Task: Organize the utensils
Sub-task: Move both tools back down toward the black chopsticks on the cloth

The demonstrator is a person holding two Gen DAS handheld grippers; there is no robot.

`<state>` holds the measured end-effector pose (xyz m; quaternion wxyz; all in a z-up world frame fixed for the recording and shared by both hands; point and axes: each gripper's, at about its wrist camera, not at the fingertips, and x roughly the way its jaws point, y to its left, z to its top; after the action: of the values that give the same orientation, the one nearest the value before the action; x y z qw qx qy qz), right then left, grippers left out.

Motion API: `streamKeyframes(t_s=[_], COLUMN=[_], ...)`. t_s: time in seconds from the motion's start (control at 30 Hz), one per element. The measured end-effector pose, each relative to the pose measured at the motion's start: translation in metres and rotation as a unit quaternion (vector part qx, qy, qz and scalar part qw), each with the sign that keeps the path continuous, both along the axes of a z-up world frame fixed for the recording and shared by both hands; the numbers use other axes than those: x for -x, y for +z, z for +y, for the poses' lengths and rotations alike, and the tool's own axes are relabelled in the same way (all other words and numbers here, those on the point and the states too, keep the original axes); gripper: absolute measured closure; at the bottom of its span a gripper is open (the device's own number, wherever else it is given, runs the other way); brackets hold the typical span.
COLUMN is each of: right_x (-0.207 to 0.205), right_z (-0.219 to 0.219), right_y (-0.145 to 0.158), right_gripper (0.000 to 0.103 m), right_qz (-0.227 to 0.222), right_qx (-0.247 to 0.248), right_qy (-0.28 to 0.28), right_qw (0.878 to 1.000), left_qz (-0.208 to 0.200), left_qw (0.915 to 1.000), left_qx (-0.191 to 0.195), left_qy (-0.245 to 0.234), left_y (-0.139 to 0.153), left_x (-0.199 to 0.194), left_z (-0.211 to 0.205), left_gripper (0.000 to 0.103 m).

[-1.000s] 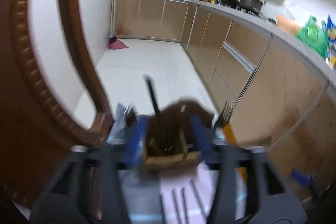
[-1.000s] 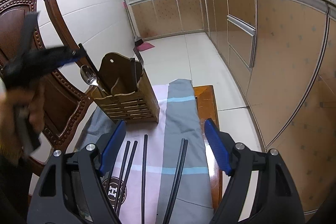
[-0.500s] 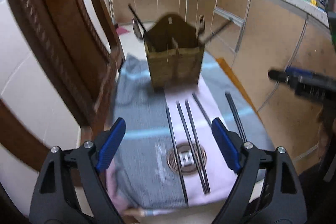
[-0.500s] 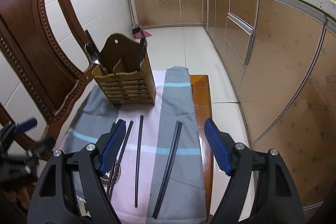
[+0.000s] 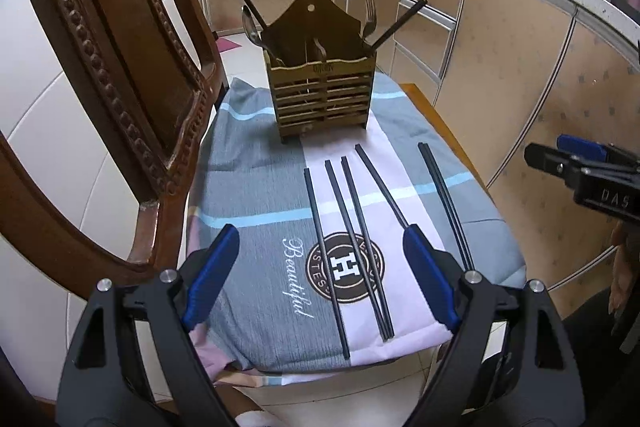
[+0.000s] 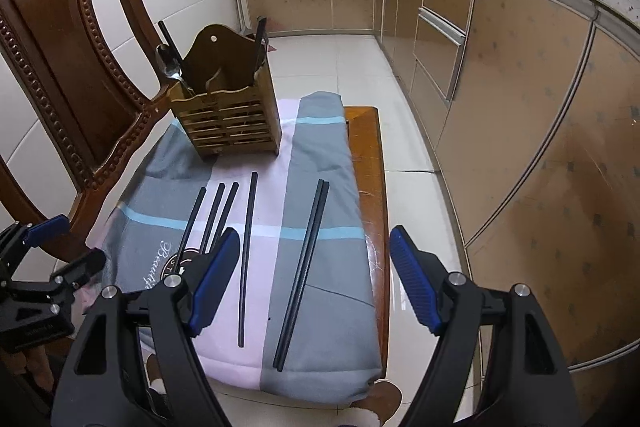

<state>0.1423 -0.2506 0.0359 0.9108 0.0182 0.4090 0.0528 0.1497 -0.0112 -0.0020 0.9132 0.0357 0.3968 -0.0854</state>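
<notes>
Both the left gripper (image 5: 320, 267) and right gripper (image 6: 314, 277) hover empty, fingers spread wide, above black chopsticks (image 5: 352, 227) lying before the wooden utensil holder (image 5: 322, 95).

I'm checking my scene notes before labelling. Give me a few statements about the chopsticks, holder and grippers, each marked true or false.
1. Six chopsticks lie on the cloth. True.
2. The holder is empty. False: a spoon, a fork and black sticks stand in it.
3. The left gripper holds a chopstick. False: it is open and holds nothing.
4. The right gripper is open. True.
5. The holder lies on its side. False: it stands upright.
</notes>
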Motion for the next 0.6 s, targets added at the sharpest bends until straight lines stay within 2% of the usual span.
streamKeyframes(t_s=[0.6], right_x=[-0.0024], right_z=[0.0017], right_y=[-0.0052], right_gripper=[0.028], right_qz=[0.018], right_qx=[0.0], right_qy=[0.01], right_qw=[1.0], left_qz=[0.001], left_qw=[1.0], left_qx=[0.001], left_qy=[0.002], left_y=[0.0008], left_x=[-0.0035], left_z=[-0.0015], left_gripper=[0.02])
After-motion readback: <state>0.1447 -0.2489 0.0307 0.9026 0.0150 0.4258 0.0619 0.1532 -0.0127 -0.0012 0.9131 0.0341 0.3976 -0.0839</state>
